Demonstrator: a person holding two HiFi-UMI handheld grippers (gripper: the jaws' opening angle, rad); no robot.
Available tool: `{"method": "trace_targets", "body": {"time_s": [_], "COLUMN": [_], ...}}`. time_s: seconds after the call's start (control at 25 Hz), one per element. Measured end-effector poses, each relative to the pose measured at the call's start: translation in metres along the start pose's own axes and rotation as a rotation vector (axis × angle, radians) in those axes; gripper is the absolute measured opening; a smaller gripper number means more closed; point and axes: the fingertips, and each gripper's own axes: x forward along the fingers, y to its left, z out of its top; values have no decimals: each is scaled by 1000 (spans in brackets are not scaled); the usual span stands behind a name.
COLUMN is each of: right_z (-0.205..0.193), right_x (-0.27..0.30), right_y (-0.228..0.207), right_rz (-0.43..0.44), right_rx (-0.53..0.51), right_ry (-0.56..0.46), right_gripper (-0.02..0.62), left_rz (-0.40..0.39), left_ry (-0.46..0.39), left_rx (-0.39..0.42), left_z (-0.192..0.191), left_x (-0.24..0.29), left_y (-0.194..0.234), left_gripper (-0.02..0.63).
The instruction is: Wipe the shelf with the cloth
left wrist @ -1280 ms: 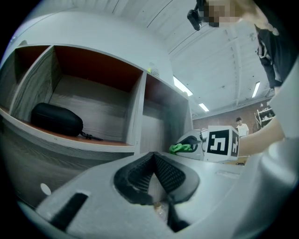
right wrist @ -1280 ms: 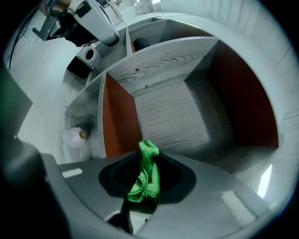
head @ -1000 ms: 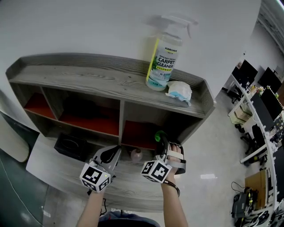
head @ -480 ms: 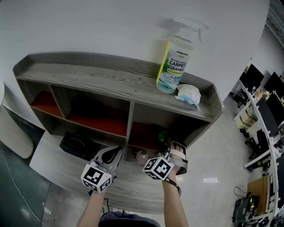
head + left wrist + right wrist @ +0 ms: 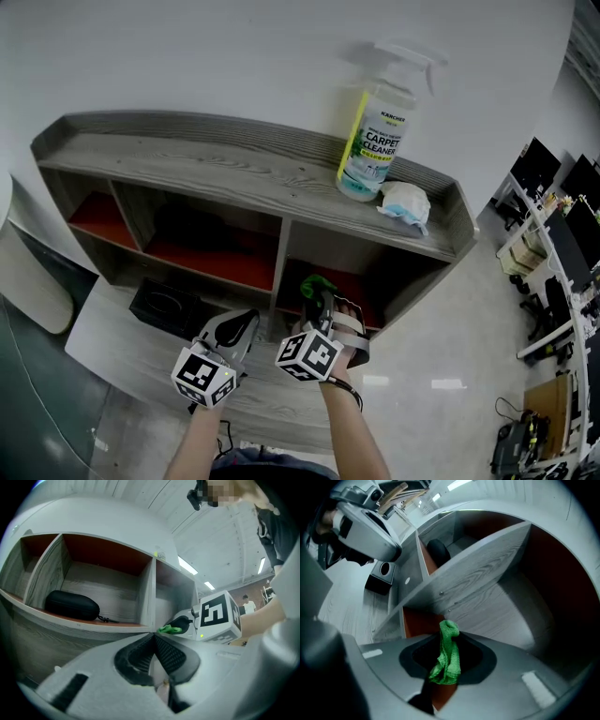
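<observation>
The grey wooden shelf (image 5: 206,169) has several red-backed compartments under its top board. My right gripper (image 5: 317,292) is shut on a green cloth (image 5: 317,283) in front of the lower right compartment, close to the upright divider (image 5: 478,569). In the right gripper view the cloth (image 5: 447,656) hangs pinched between the jaws. My left gripper (image 5: 246,323) sits lower left of it over the desk, shut with nothing in it. From the left gripper view, the cloth (image 5: 169,629) pokes out just past my shut left gripper (image 5: 154,637).
A carpet cleaner spray bottle (image 5: 375,131) and a crumpled white mask (image 5: 405,202) stand on the shelf's top right. A black case (image 5: 71,605) lies in the middle compartment. A black box (image 5: 167,305) sits on the desk at left. Office desks fill the far right.
My right gripper has moved left and a little up with the green cloth, from the right compartment's opening toward the divider. The left gripper has stayed put.
</observation>
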Motion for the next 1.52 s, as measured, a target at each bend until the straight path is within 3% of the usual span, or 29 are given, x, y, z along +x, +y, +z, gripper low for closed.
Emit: {"method": "trace_targets", "body": {"time_s": [0.2, 0.4, 0.96, 1.24, 1.52], "right_z": [34, 38, 87, 88, 51], "right_x": [5, 4, 4, 12, -2], "right_y": [18, 15, -115, -128, -152], "right_rz": [54, 51, -201, -246, -333], "right_rx": [6, 22, 316, 318, 338], "right_ry": [-65, -78, -270, -270, -220], "right_gripper": [101, 101, 101, 101, 103], "left_rz": [29, 44, 38, 63, 40], "left_ry": [0, -2, 0, 2, 5], "left_rx": [3, 5, 3, 6, 6], "left_z": [1, 2, 3, 4, 2], "left_x": [-8, -13, -6, -12, -5], "left_y": [10, 16, 18, 26, 17], "left_gripper": [-2, -2, -2, -2, -2]}}
